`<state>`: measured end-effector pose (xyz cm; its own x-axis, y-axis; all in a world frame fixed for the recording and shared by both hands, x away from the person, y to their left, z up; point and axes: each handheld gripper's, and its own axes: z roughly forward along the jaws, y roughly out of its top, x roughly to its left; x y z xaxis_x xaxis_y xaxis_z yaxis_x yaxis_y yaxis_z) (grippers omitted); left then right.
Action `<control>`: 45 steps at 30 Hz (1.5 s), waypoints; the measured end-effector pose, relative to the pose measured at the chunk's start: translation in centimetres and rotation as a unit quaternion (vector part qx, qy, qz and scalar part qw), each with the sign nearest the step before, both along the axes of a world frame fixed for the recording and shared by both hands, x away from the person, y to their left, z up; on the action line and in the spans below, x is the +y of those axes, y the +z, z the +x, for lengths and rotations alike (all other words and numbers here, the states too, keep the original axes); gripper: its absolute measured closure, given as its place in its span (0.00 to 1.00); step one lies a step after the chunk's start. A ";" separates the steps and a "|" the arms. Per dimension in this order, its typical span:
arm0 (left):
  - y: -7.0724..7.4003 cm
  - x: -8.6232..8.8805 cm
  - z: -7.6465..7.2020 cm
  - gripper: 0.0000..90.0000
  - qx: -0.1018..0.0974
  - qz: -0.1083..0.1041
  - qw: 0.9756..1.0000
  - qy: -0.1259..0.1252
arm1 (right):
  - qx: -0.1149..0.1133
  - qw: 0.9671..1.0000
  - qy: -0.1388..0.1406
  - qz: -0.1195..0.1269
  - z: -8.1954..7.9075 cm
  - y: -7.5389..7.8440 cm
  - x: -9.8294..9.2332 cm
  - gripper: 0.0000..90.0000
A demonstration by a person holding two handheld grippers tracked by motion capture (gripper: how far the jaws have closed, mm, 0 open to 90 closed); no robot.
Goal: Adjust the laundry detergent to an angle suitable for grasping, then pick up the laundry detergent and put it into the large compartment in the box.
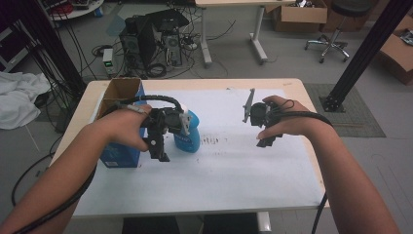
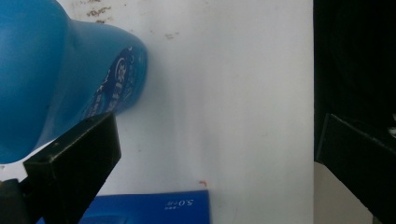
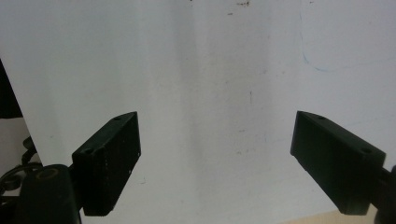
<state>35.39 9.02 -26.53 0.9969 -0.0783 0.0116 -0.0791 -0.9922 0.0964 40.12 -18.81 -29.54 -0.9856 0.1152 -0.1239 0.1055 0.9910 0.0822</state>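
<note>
The blue bottle (image 1: 189, 132) stands on the white sheet (image 1: 234, 170) of the table, just beside the blue carton (image 1: 119, 155) on the person's left, and the left gripper (image 1: 159, 146) hangs close to it on the near side. In the left gripper view its two jaws stand wide apart with nothing between them; the bottle (image 2: 60, 74) is beside one jaw, not inside the gap. The right gripper (image 1: 265, 139) is well apart, over the bare sheet, and in the right gripper view its jaws are also spread and hold nothing. I judge that the work in hand is a grasp of the bottle, and some things could go wrong. The bottle body is smooth and rounded, so if the jaws close off-centre it may slip out or turn. Because one jaw is so near the bottle side, a sideways move could push it over or knock it against the carton. The carton itself stands very near, so the outer jaw may catch on it. About writing: the bottle label carries white characters that I cannot read, and the carton (image 2: 154, 207) shows small white print which looks like "5.0" seen upside down; the rest is too small.
</note>
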 end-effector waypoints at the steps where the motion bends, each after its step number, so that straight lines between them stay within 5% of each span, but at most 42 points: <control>1: 0.1 0.0 0.0 0.00 0.001 0.001 1.000 -0.001 | 0.001 1.000 0.000 0.001 0.0 0.0 0.0 0.18; 19: -0.1 0.0 0.2 0.00 0.001 0.001 1.000 -0.025 | 0.004 1.000 -0.013 0.007 -0.1 -0.7 0.0 0.18; 45: 4.4 0.7 3.1 0.00 -0.041 -0.027 0.998 -0.040 | 0.005 1.000 -0.026 0.017 -1.1 -1.3 0.0 0.18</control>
<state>38.45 9.74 -22.17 0.9829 -0.1554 0.0991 -0.1684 -0.9757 0.1400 39.05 -18.83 -30.81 -0.9794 0.1694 -0.1100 0.1568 0.9809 0.1147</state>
